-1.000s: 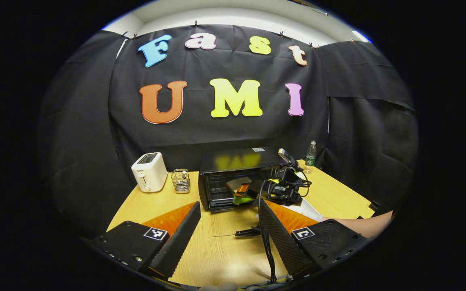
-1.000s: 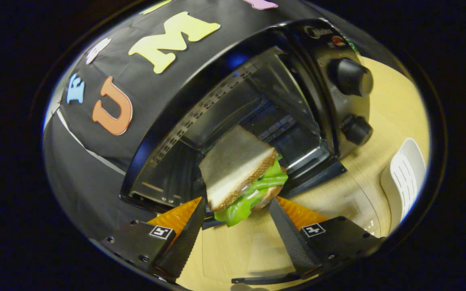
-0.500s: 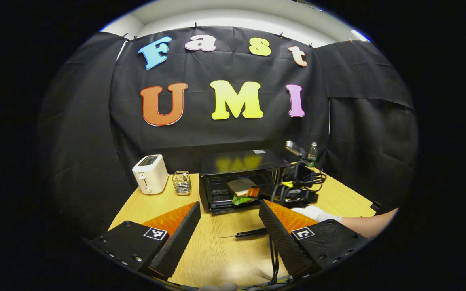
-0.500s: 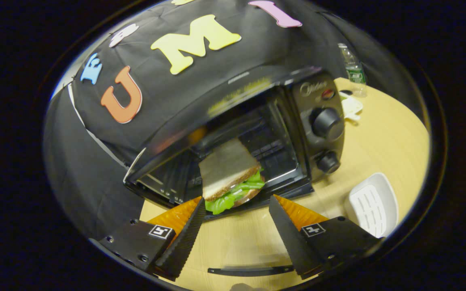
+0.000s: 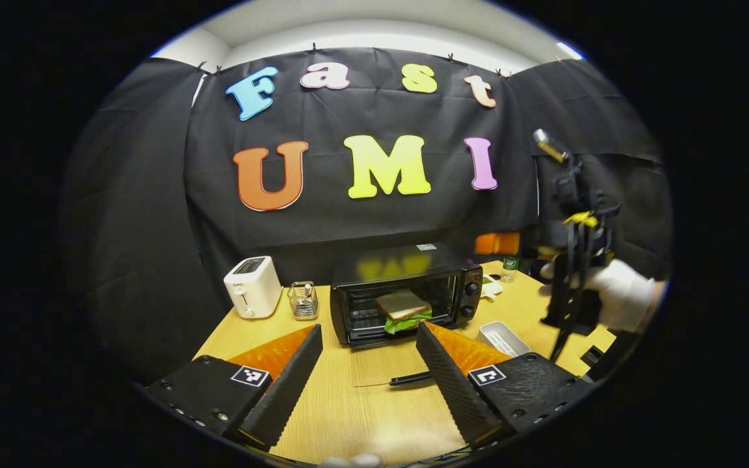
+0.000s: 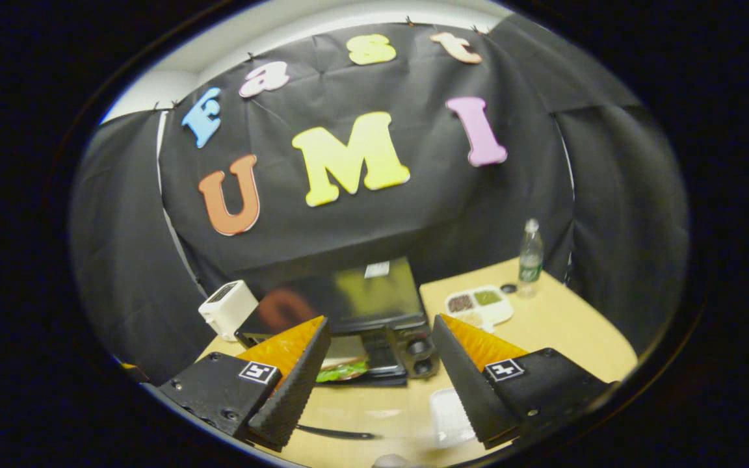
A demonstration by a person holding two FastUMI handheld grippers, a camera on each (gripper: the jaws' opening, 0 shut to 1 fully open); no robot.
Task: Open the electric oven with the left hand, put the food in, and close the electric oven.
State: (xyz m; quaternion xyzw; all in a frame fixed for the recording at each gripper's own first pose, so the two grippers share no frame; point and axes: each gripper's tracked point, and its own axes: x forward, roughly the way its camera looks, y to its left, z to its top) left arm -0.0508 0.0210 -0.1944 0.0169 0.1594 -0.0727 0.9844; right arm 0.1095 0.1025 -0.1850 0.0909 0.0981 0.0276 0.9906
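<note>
A: In the left gripper view, our left gripper (image 5: 368, 364) hovers over the near edge of the tabletop (image 5: 361, 416), fingers apart and holding nothing. The electric oven (image 5: 407, 292) sits toward the far edge, its door (image 5: 381, 364) dropped flat toward us, and the sandwich (image 5: 404, 309) lies inside on the rack.

B: We also see the right gripper (image 5: 573, 260) there, raised high above the right edge in a gloved hand (image 5: 618, 302). A white tray (image 5: 501, 337) lies just beside the oven's right side, and the toaster (image 5: 252, 294) and a small wire basket (image 5: 303, 299) stand to its left.

A: In the right gripper view, our right gripper (image 6: 381, 364) looks down on the oven (image 6: 348, 305) from above, fingers spread and empty. The sandwich (image 6: 342, 370) peeks out at the oven mouth, and a snack dish (image 6: 478, 304) and a bottle (image 6: 530, 257) sit near the far right corner.

B: We judge the closing is what remains. The sandwich looks close to the front, so lifting the door could pinch its lettuce or nudge it askew. Our left fingers could also slip off the thin door handle (image 5: 410, 378) and let the door drop back.
</note>
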